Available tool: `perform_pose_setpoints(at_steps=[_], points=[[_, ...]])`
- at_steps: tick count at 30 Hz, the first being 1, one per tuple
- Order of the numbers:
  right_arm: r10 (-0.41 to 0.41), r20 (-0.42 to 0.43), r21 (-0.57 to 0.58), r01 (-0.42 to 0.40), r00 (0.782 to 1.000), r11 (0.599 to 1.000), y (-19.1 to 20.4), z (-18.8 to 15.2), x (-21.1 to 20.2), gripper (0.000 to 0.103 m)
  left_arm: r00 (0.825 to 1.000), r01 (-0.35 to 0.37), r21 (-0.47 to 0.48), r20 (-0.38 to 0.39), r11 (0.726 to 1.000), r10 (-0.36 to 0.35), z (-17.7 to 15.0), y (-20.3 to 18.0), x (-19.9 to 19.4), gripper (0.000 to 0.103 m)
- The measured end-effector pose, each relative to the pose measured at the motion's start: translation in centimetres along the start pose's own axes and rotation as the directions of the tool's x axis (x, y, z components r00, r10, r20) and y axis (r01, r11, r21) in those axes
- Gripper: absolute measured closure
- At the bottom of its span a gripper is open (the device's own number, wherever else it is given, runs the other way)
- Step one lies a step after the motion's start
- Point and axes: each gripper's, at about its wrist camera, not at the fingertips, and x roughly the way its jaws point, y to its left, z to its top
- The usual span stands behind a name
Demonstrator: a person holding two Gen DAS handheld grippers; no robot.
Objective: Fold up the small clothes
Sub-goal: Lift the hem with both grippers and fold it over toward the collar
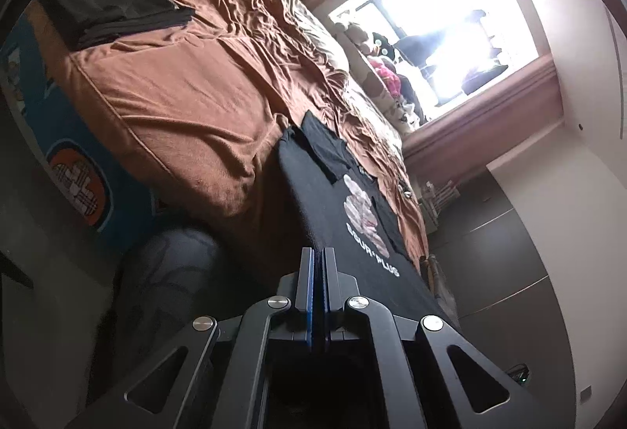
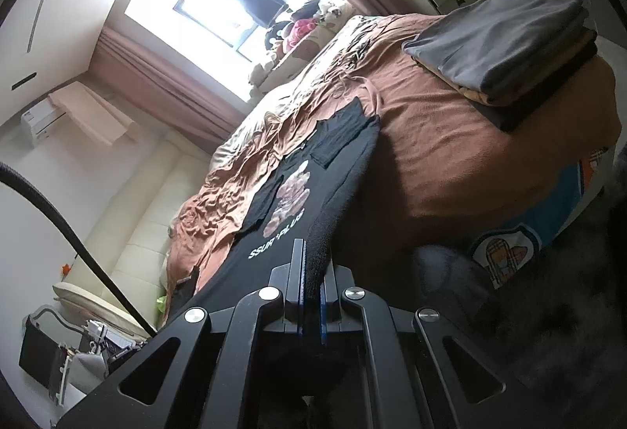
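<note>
A black T-shirt with a pale printed figure and white lettering stretches from the brown bed cover towards both cameras, its sleeves folded inward. My left gripper is shut on one corner of its near hem. In the right wrist view the same black T-shirt runs up from my right gripper, which is shut on the other hem corner; dark cloth bunches between its fingers. The near half of the shirt hangs in the air, while the collar end rests on the bed.
A brown bed cover spreads over the bed. A dark folded stack sits at its far corner, and a grey-topped folded pile at the other. A bright window with soft toys on its sill stands behind. A cream headboard lies left.
</note>
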Motion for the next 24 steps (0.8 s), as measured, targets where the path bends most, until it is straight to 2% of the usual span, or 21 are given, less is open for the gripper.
perform_pose_setpoints(at_steps=[12,19,24], points=[[0.013,0.028,-0.012,-0.013,1.0,1.0,-0.6,-0.7,-3.4,0.102,0.996,0.065,0.022,0.06,0.998,-0.067,-1.7,-2.6,-6.0,0.101],[0.017,0.023,-0.004,-0.017,1.0,1.0,-0.8,0.4,-1.8,0.102,0.996,0.066,0.019,0.057,0.998,-0.067,-0.4,-3.4,-4.9,0.101],[0.027,0.039,-0.022,-0.026,0.999,0.999,-0.1,3.0,0.2,0.102,0.994,0.08,0.047,0.069,0.996,-0.083,1.9,-5.3,-3.7,0.101]])
